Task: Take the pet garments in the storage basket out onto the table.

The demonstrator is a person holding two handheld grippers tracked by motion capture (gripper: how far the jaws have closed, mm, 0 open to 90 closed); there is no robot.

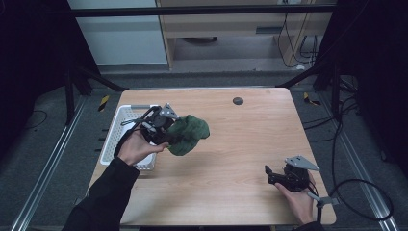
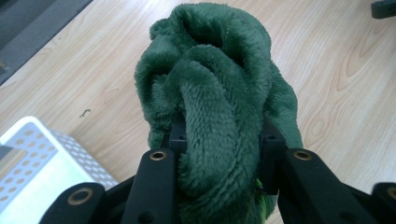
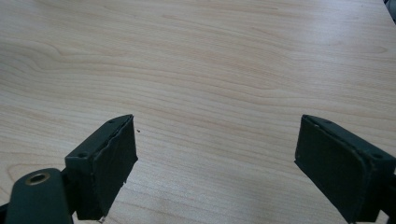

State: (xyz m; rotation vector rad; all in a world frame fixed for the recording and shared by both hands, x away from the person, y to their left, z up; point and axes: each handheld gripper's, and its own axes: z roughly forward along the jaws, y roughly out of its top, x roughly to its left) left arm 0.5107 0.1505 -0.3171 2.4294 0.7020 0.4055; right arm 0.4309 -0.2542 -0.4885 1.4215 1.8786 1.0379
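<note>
Left gripper (image 1: 169, 136) has its jaws squeezed on a bunched green fleece cloth (image 1: 189, 134), near the tabletop's (image 1: 231, 144) left edge beside the white perforated basket (image 1: 118, 127). Right gripper (image 1: 267, 173) sits wide open, holding nothing, by the near right corner.

No text, label, brand, number or readable sign can be made out in any of the views.
</note>
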